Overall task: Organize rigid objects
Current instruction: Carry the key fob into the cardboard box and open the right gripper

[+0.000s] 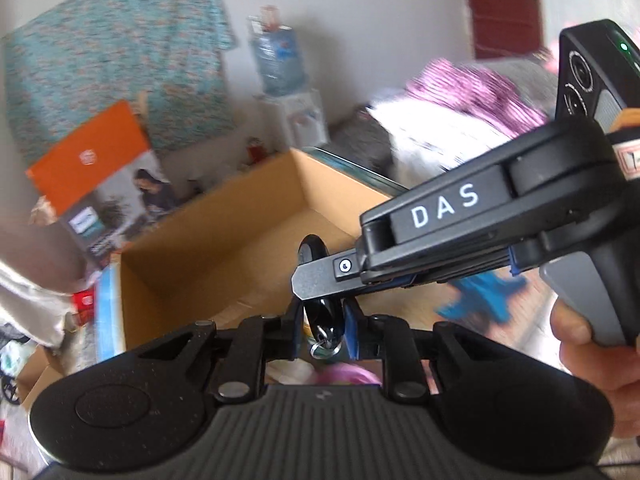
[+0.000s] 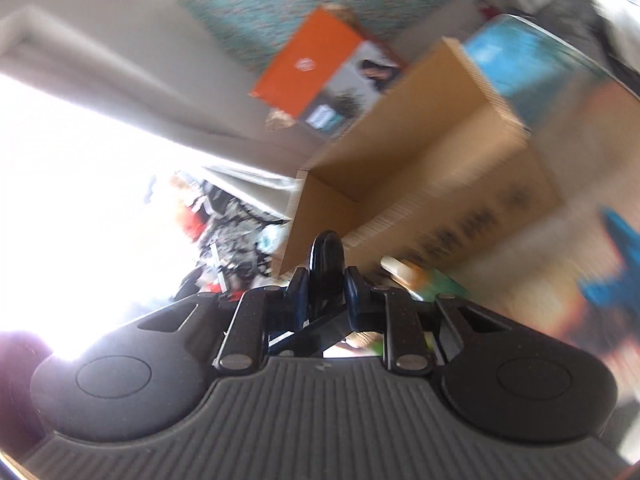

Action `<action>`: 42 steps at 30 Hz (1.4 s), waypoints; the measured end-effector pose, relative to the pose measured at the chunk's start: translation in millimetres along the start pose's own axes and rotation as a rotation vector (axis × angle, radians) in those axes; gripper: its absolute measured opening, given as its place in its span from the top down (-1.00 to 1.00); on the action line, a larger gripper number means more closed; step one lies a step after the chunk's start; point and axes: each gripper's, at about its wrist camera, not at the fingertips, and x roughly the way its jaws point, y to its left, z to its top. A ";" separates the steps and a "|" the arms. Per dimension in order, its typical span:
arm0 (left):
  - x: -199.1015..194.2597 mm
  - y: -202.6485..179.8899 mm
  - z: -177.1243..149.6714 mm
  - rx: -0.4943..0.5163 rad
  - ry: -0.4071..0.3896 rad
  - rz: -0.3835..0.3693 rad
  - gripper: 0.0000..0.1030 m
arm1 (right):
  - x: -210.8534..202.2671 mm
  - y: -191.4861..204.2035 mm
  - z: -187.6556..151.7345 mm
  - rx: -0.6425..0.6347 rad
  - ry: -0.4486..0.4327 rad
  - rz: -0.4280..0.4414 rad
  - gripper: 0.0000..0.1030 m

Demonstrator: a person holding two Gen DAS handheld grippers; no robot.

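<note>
Now we look along our left gripper [image 1: 323, 326], which tilts downward; its blue-padded jaws are clenched on a small glossy black object with a metal ring [image 1: 322, 322]. What the object is exactly, we cannot tell. Our right gripper [image 1: 308, 280] crosses this view from the right side, its black body marked "DAS", and its metal fingertip [image 1: 310, 278] reaches just above the left jaws. A black rounded piece [image 1: 310, 250] shows just behind this fingertip. A hand [image 1: 592, 344] holds the grey handle at the right edge.

From the right wrist camera, the right gripper [image 2: 326, 292] is rolled to one side, so the room looks tilted. Its jaws are pressed tight on a black rounded object [image 2: 327, 268], which stands up between them.

Behind both grippers an open brown cardboard box [image 1: 224, 240] sits on the surface, its inside bare as far as we see. An orange and grey printed product box [image 1: 104, 176] leans behind it on the left. A turquoise patterned cloth [image 1: 112, 48] hangs on the white wall, and a blue water bottle on a dispenser [image 1: 278, 60] stands further right. A blurred blue object [image 1: 480, 296] lies on the surface at the right.
</note>
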 end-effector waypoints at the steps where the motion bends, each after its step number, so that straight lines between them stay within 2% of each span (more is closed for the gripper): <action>1: 0.9 11.2 5.3 -0.020 0.002 0.013 0.57 | 8.6 8.4 9.8 -0.017 0.016 0.016 0.65; 7: 21.1 82.8 32.2 -0.146 0.067 0.055 0.57 | 81.2 45.1 65.9 -0.070 0.162 0.061 0.65; 11: 43.8 128.8 37.8 -0.225 0.138 0.044 0.57 | 131.8 60.7 93.3 -0.063 0.257 0.034 0.65; 15: 74.5 152.4 41.5 -0.232 0.186 0.073 0.58 | 177.0 63.8 116.0 -0.036 0.325 -0.007 0.65; 21: 121.3 174.3 44.8 -0.236 0.250 0.110 0.58 | 240.4 35.8 138.5 0.078 0.390 -0.049 0.65; 23: 133.4 176.8 44.7 -0.224 0.261 0.137 0.52 | 256.8 27.0 142.4 0.110 0.399 -0.054 0.66; 25: 144.8 181.1 45.3 -0.220 0.265 0.166 0.36 | 274.9 18.1 142.5 0.127 0.409 -0.067 0.67; 28: 146.4 185.9 43.7 -0.241 0.264 0.176 0.32 | 293.8 7.8 140.3 0.136 0.411 -0.091 0.67; 35: 130.7 193.2 43.7 -0.270 0.231 0.164 0.10 | 286.1 14.2 141.5 0.102 0.380 -0.081 0.63; 38: 114.4 192.5 43.8 -0.290 0.205 0.146 0.02 | 263.3 21.4 148.6 0.072 0.345 -0.075 0.63; 42: 82.1 183.8 43.0 -0.302 0.151 0.129 -0.08 | 210.7 37.3 153.1 0.030 0.280 -0.060 0.60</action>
